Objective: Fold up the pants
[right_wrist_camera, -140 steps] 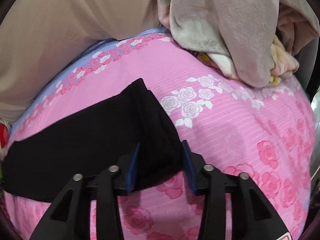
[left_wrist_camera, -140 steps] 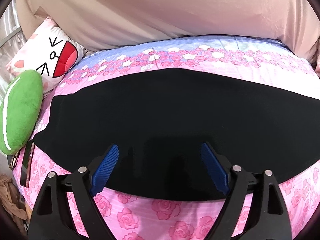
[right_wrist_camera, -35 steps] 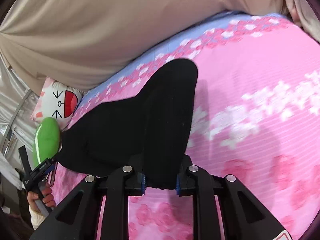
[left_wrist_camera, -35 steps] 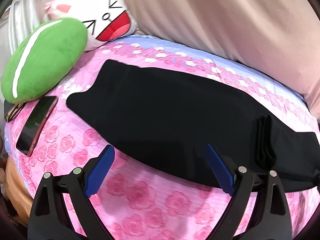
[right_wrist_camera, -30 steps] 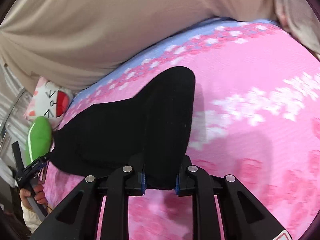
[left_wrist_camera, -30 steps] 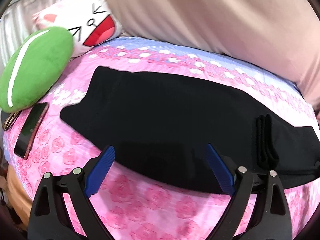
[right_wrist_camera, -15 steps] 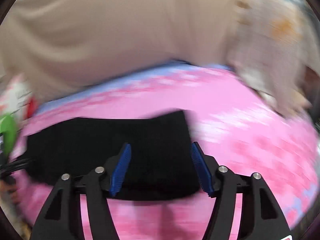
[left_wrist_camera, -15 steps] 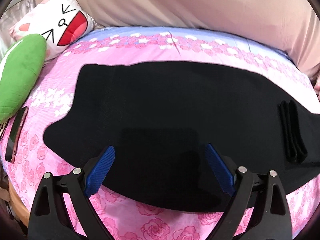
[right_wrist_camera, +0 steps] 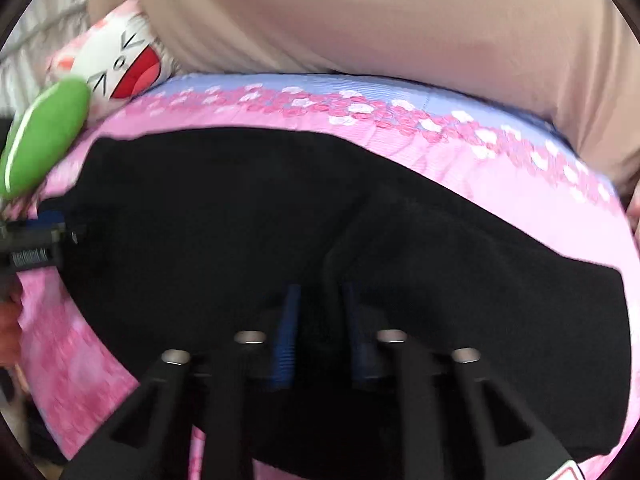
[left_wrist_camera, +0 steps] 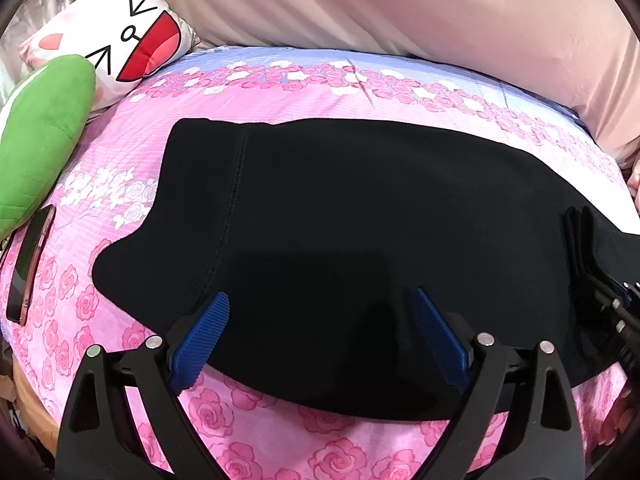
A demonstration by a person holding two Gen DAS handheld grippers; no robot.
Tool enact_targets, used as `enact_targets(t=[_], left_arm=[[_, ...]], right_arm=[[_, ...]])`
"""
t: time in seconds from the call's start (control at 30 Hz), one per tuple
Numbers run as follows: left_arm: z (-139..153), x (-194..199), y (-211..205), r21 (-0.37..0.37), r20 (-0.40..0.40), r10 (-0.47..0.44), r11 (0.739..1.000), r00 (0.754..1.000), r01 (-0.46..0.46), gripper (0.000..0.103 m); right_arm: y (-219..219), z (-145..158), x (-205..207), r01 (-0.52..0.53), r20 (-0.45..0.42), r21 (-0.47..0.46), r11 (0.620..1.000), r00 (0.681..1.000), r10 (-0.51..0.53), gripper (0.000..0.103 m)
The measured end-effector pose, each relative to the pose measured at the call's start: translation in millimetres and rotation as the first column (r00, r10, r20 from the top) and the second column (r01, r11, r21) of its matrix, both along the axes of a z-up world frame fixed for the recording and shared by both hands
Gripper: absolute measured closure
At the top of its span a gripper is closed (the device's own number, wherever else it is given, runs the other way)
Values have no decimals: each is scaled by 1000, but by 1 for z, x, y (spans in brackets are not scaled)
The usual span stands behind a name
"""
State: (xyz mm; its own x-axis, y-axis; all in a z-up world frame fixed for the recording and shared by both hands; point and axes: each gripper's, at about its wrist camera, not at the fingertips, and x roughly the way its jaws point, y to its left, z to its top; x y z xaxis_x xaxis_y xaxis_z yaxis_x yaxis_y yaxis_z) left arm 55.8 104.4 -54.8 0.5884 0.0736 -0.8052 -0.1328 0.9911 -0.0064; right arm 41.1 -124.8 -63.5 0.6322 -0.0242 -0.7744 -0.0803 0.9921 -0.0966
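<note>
We see the pink rose-print bedsheet point(left_wrist_camera: 280, 128) with the black pants point(left_wrist_camera: 360, 220) lying flat across its middle. At the far left sit a green cushion point(left_wrist_camera: 40, 136) and a phone point(left_wrist_camera: 28, 264). Our left gripper point(left_wrist_camera: 320, 328) hangs spread wide over the near hem; our right gripper point(right_wrist_camera: 318, 320) pinches a raised fold of the pants.

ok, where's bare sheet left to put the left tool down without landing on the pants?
Bare pink sheet runs along the near edge, in front of the black pants. Another strip lies between the pants and the beige bedding behind. Left side is crowded: phone, green cushion, cartoon-face pillow. Left tool hangs open over the pants.
</note>
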Motion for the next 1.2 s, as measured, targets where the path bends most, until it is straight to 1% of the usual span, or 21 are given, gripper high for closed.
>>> enact_targets(t=[0.07,0.13,0.2,0.3,0.33,0.37,0.4,0.47,0.57,0.63,0.7,0.73,0.8,0.87,0.93,0.97,1.0,1.03,1.07,1.13,1.2], left_arm=[[-1,1,1,-5,1,-2,1000,1000,2,13],[-2,2,3,-16,-1,0,1000,1000,0,13],[-3,3,4,-21,0,1,1000,1000,-1,13],[-2,2,8,-34,4,3,999,1000,-3,13],[0,1,11,-45,12,8,999,1000,-7,13],[2,-1,15,-63,24,10,998,1000,-8,13],[5,-3,20,-82,37,14,997,999,-11,13],[13,-12,38,-119,69,55,992,996,-46,13],[26,-29,74,-151,126,158,979,979,-139,13],[26,-35,98,-192,119,212,963,970,-187,10],[18,-35,115,-238,88,242,947,966,-216,10],[13,-35,121,-254,65,258,938,964,-235,10],[8,-35,123,-265,51,273,931,961,-251,10],[8,-36,115,-250,58,259,939,964,-237,10],[9,-34,107,-231,65,232,950,970,-212,10],[9,-33,106,-229,68,220,953,973,-199,10],[9,-31,106,-229,68,210,955,975,-189,10],[7,-30,106,-232,66,205,955,977,-185,10],[6,-29,105,-237,66,199,955,978,-178,10],[5,-28,104,-231,66,198,956,978,-178,9],[5,-26,104,-240,72,199,955,977,-177,8]], right_arm=[[5,8,2,7,22,28,1000,1000,-7,90],[13,20,5,-8,51,46,999,999,6,90],[22,24,8,-33,62,62,998,998,29,90],[33,-6,28,-61,-25,65,996,998,63,87],[35,-12,28,-63,2,49,997,998,63,81],[37,-10,25,-69,11,56,996,998,69,76],[37,-6,23,-67,6,66,996,998,67,75],[33,6,15,-67,26,101,993,998,65,74],[23,21,1,-58,42,117,992,998,53,73],[18,27,-7,-52,48,123,991,998,46,70],[14,29,-15,-37,53,125,991,998,30,60],[15,29,-15,-40,52,120,992,998,34,54],[23,25,-17,-66,45,88,994,997,62,52],[34,17,-13,-90,36,33,995,995,88,51],[43,4,-8,-89,27,-70,994,996,91,51],[44,-3,-3,-85,15,-98,992,996,87,53],[43,-8,2,-84,2,-97,992,996,85,57],[41,-12,6,-80,6,-63,995,997,80,75],[39,-11,8,-80,10,-35,996,997,81,89],[40,-3,15,-69,11,-2,998,998,69,90],[42,8,18,-73,36,30,997,997,72,90]])
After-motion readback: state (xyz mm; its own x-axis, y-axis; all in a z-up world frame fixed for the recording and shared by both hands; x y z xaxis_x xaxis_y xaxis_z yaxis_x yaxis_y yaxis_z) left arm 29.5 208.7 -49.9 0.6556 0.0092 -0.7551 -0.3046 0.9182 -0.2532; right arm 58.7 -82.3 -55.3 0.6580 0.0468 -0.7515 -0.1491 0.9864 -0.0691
